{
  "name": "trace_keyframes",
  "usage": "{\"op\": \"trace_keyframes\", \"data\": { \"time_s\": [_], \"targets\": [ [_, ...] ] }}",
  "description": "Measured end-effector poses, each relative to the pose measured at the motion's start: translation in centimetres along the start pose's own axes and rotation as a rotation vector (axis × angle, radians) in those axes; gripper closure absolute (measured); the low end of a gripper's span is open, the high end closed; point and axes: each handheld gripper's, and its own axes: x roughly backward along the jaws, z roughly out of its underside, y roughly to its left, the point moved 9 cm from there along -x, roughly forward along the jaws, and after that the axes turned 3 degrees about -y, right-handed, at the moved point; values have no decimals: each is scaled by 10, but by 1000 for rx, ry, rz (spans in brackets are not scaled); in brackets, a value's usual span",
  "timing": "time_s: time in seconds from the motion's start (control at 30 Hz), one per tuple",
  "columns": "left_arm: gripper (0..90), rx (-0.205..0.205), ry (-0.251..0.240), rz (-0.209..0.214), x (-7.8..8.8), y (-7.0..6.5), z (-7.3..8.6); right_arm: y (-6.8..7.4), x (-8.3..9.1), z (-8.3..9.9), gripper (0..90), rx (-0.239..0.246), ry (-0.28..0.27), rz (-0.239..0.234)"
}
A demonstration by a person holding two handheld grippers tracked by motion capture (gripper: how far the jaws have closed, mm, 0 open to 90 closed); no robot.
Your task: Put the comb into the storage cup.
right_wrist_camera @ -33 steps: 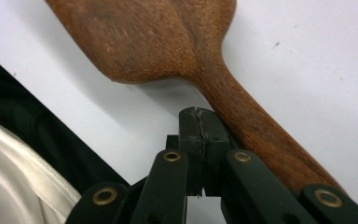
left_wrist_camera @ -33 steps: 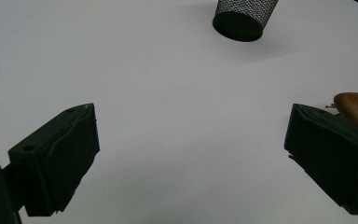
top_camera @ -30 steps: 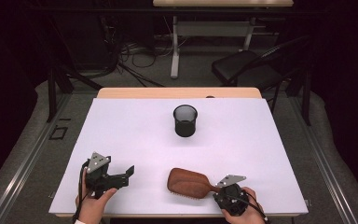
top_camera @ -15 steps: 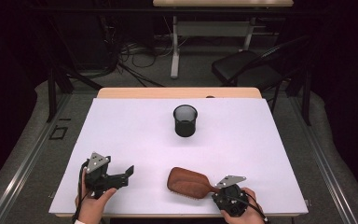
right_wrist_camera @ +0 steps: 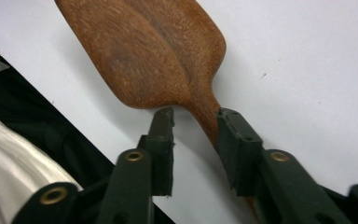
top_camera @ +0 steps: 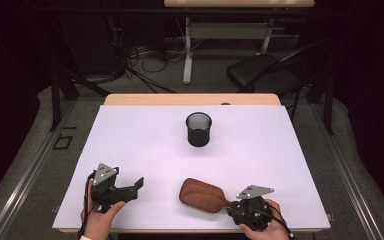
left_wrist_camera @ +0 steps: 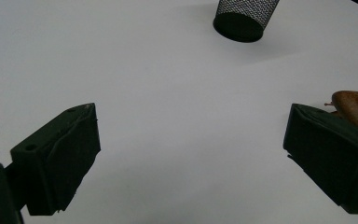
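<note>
The right gripper (right_wrist_camera: 193, 128) sits at the near edge of the tabletop (top_camera: 130, 135), its jaws astride the narrow handle of the wooden hairbrush (right_wrist_camera: 154, 51). The jaws have just been opening: one pad now stands clear of the handle with a gap showing, while the other lies close against it, so the handle sits between them released rather than clamped. The brush lies flat with its smooth wooden back up and its broad head pointing away from this gripper. That suits a grip on the slim handle, the one part narrow enough for the jaws. Seen from above, the brush (top_camera: 203, 195) rests on the white surface just in front of the right gripper (top_camera: 232, 207). The left gripper (top_camera: 130, 189) waits farther along the near edge, jaws spread wide and holding nothing, the brush head just past one of its jaws, probably kept ready to help. Well beyond both, toward the far middle of the tabletop, stands a black mesh cup (top_camera: 199, 129), upright and open-topped, a likely place to stand the brush.
</note>
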Motion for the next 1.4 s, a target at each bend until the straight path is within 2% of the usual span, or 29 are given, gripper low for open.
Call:
{"op": "trace_keyframes", "data": {
  "time_s": [0.33,0.4,0.63,0.73,0.83,0.9,1.0,1.17,1.3,1.4],
  "targets": [
    [37,2,1,0,0,0,0,-1,-1,-5,490,8,-30,-3],
    [37,3,1,0,0,0,0,-2,-2,-6,444,30,-45,-5],
    [37,5,-2,-1,0,0,0,-4,0,-12,398,51,-41,-27],
    [37,7,-4,1,0,0,0,-4,1,-17,361,84,-70,-40],
    [37,8,-5,2,0,0,0,-6,1,-21,324,111,-70,-52],
    [37,9,-5,2,0,0,0,-7,2,-22,307,132,-67,-51],
    [37,11,-4,3,0,0,0,-10,3,-21,300,143,-28,-53],
    [37,11,-4,3,0,0,0,-13,0,-22,161,186,8,-67],
    [37,12,-4,3,0,0,0,-19,-2,-22,133,192,27,-68],
    [37,11,-4,3,0,0,0,-23,-4,-23,0,181,28,-67]
  ]
}}
